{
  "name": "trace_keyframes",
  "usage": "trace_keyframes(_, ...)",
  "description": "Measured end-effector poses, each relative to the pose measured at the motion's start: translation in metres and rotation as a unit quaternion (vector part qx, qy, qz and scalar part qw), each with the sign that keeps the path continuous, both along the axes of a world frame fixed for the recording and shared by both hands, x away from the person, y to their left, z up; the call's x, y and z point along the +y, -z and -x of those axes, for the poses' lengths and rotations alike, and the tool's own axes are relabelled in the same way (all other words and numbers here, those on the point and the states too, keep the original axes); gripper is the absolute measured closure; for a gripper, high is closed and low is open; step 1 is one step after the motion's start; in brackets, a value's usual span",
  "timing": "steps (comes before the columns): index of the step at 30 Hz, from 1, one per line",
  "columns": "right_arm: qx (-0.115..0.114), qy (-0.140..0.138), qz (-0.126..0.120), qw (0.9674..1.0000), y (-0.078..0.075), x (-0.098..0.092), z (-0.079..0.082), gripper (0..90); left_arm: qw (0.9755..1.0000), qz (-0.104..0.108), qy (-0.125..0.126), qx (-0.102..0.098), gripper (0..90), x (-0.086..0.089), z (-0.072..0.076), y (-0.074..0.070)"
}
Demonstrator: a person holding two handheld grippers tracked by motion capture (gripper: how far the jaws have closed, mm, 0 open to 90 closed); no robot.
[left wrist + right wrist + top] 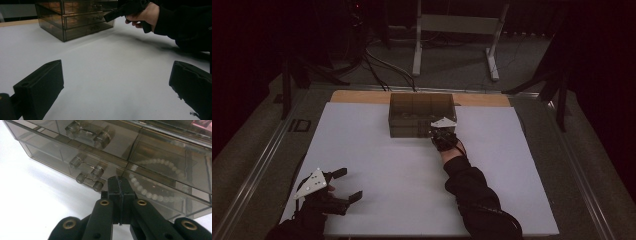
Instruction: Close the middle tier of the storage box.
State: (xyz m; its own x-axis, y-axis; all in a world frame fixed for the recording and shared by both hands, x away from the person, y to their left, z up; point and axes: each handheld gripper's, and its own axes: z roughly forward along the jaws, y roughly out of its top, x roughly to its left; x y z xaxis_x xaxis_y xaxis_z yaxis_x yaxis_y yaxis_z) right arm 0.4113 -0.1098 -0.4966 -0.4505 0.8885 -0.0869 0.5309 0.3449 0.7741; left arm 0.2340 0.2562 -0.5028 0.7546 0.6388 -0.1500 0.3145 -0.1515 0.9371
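A smoky see-through drawer box (422,107) stands at the back middle of the white table (377,160). My right gripper (435,132) is shut, and its joined tips (120,185) rest against the box front (155,152), at the seam between the lower drawers. Nothing shows between its jaws. Clear drawer handles (87,173) sit just left of the tips, and a string of pale beads (150,192) lies in the drawer to the right. My left gripper (348,184) hovers open at the near left with nothing between its fingers (40,86). In that view, the box (75,17) is far ahead.
A wooden strip (357,96) runs behind the white surface, and metal rails (257,170) border the table's sides. A stand's legs (492,60) and cables lie on the floor beyond. A dark sleeve (477,200) crosses the near right part of the table.
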Motion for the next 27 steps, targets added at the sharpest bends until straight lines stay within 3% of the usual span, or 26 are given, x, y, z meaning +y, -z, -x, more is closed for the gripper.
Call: trace_keyframes(27, 0.004, 0.002, -0.002, 1.0000, 0.0007, 0.0018, -0.0064, 90.0, 1.0000, 0.002, 0.000, 0.001, 1.0, 0.0007, -0.0003, 0.0004)
